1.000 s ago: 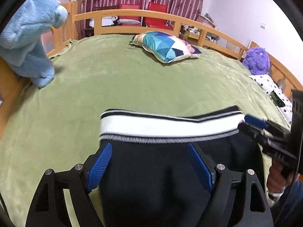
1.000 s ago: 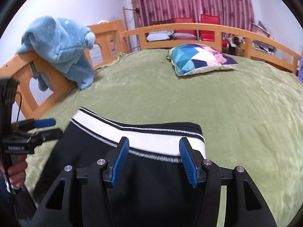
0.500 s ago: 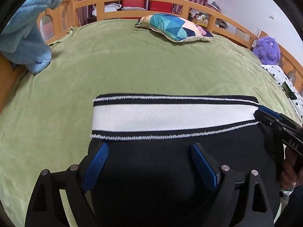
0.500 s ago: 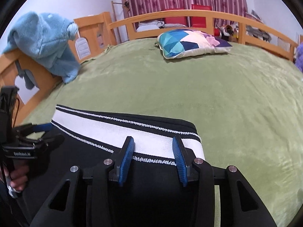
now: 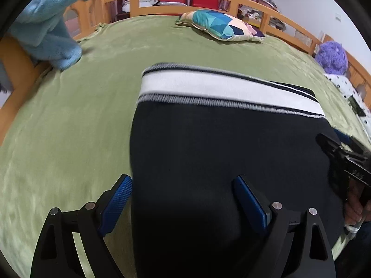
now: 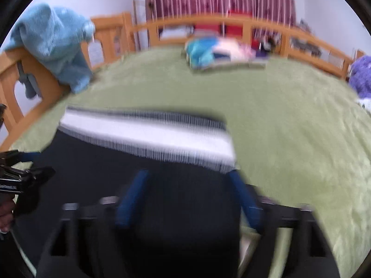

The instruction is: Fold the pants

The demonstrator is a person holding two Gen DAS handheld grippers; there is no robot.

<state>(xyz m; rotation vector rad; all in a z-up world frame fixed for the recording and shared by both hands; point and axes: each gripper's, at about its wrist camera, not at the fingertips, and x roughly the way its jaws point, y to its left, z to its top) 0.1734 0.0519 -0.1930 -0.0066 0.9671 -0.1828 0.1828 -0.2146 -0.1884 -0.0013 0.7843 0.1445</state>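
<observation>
The pants (image 5: 208,150) lie flat on the bed (image 5: 69,120), waistband (image 5: 222,90) away from the cameras. The left gripper (image 5: 183,199) hangs over them, jaws apart, clamping nothing. The right gripper (image 6: 187,199) is badly blurred; its jaws are opening above the black cloth, whose near end is cut off.
</observation>
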